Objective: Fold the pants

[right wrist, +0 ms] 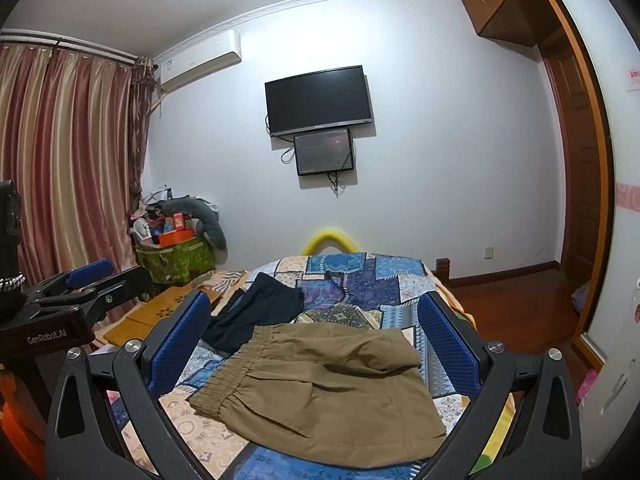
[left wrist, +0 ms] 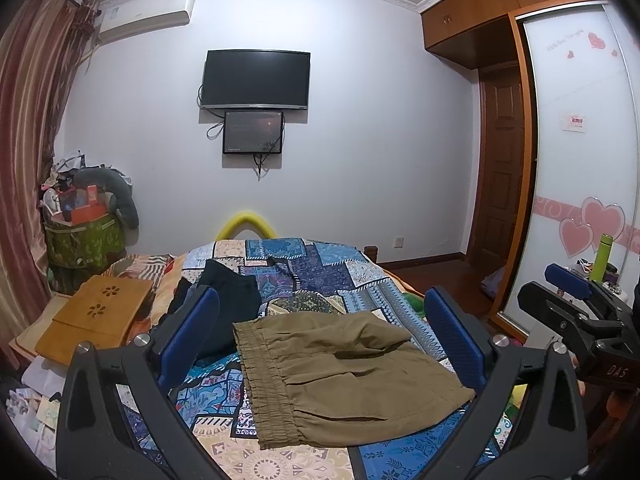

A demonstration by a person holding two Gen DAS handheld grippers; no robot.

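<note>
Olive-brown pants [left wrist: 344, 372] lie folded into a compact rectangle on the patchwork bedspread [left wrist: 320, 264], elastic waistband to the left. They show in the right wrist view too [right wrist: 328, 384]. My left gripper [left wrist: 320, 336] hovers above them, open and empty, blue pads wide apart. My right gripper [right wrist: 316, 340] is also open and empty above the pants. It appears at the right edge of the left wrist view [left wrist: 576, 300], and the left gripper appears at the left of the right wrist view [right wrist: 80, 284].
A dark garment [left wrist: 224, 304] lies on the bed behind the pants. A wooden lap tray [left wrist: 96, 312] sits at the left bed edge. A green laundry bag [left wrist: 80, 236] stands by the curtain. A wardrobe [left wrist: 580, 152] and green bottle [left wrist: 602, 258] are at right.
</note>
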